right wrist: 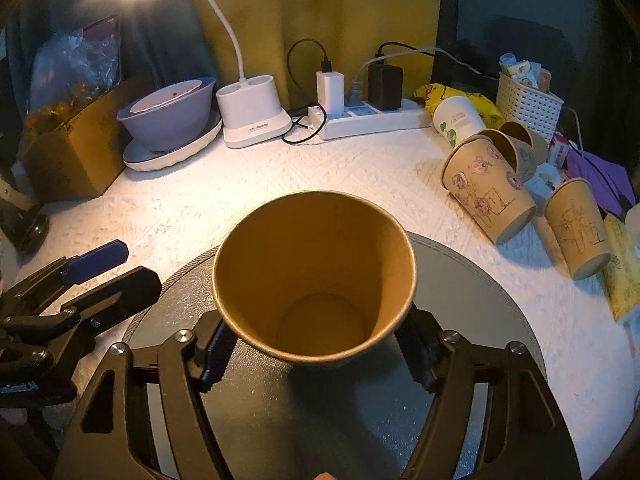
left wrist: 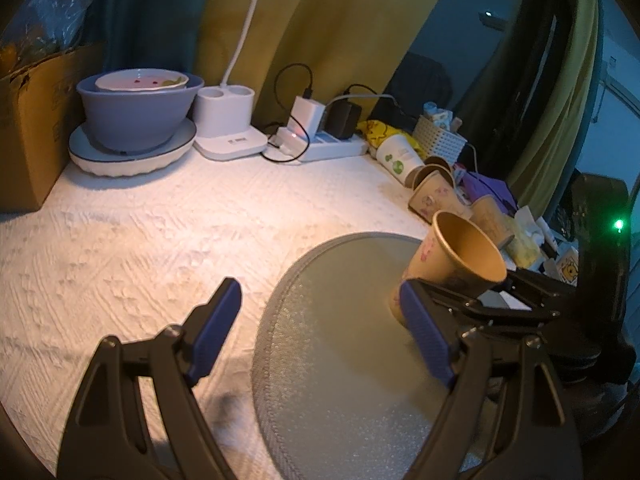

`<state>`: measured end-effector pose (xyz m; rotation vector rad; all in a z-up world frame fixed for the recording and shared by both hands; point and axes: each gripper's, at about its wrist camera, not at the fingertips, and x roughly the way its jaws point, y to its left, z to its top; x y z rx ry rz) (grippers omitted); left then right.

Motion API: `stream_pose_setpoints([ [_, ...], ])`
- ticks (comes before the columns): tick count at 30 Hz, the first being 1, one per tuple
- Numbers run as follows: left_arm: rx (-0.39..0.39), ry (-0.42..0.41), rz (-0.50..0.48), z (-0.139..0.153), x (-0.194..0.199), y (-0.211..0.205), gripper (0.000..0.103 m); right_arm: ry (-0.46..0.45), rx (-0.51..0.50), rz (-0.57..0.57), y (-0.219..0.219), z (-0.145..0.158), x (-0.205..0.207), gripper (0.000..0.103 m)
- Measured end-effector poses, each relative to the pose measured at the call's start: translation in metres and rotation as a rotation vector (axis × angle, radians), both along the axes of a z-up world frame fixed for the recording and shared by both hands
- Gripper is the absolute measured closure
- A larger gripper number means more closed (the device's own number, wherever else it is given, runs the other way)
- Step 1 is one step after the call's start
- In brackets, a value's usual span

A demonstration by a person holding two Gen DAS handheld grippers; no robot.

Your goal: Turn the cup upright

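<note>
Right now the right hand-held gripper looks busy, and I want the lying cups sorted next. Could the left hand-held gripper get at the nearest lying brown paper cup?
Probably not directly. The left hand-held gripper is open, but the right hand-held gripper, holding its brown paper cup, sits between it and the lying printed brown paper cup.

We observe a white textured tabletop (right wrist: 360, 184) bearing a grey round mat (right wrist: 480, 280), power strip (right wrist: 372, 118), lamp base (right wrist: 256, 120) and cardboard box (right wrist: 76, 152).

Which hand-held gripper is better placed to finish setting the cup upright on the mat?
Right. The right hand-held gripper already clamps the cup, mouth up, over the mat. The left hand-held gripper is open and holds nothing.
</note>
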<state>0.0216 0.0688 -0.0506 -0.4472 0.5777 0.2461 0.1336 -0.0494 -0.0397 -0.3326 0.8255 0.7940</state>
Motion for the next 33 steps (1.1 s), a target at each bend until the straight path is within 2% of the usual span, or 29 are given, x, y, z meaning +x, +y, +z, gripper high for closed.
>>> stream_pose_setpoints([
  [15,0.062,-0.016,-0.081,0.006,0.002,-0.021,0.02,0.014,-0.004,-0.031,-0.03,0.009,-0.013,0.029],
  [22,0.143,-0.043,-0.138,0.016,-0.001,-0.041,0.02,0.004,0.005,-0.068,-0.05,0.019,-0.024,0.029],
  [25,0.183,-0.03,-0.172,0.018,0.001,-0.05,0.012,-0.006,0.013,-0.083,-0.059,0.025,-0.03,0.029],
  [29,0.225,-0.045,-0.22,0.024,-0.002,-0.062,0.012,-0.025,0.022,-0.098,-0.07,0.036,-0.038,0.029],
  [33,0.23,-0.064,-0.254,0.033,-0.006,-0.067,0.012,-0.05,0.026,-0.117,-0.08,0.047,-0.044,0.029],
])
